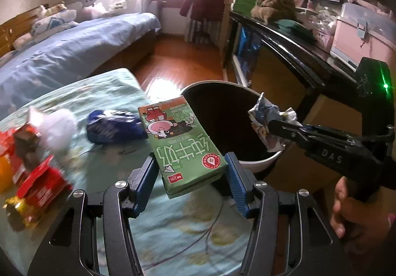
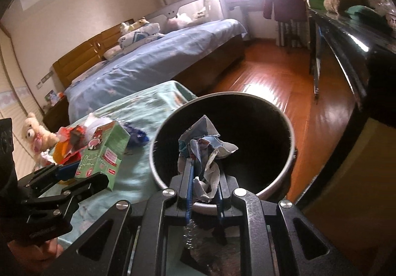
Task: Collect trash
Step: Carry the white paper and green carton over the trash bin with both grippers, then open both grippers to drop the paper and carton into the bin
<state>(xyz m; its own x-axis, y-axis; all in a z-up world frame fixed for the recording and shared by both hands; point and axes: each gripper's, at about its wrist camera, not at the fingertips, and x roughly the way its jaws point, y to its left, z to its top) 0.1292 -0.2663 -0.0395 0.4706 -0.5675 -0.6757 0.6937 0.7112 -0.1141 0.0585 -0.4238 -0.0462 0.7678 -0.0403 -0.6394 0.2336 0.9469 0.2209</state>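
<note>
My left gripper (image 1: 189, 164) is shut on a green milk carton (image 1: 182, 144) and holds it above the table's edge, next to the bin. It also shows in the right wrist view (image 2: 102, 152). My right gripper (image 2: 204, 172) is shut on a crumpled paper wrapper (image 2: 205, 149) and holds it over the open mouth of the round trash bin (image 2: 284, 177). In the left wrist view the wrapper (image 1: 267, 117) hangs over the bin's (image 1: 257, 164) right rim.
The table has a teal cloth (image 1: 104, 92). On it lie a blue wrapper (image 1: 113, 127), a white tissue ball (image 1: 59, 125) and red packaging (image 1: 37, 184). A bed (image 1: 69, 48) stands behind, a dark desk (image 1: 297, 53) to the right, and wooden floor (image 2: 272, 78) between.
</note>
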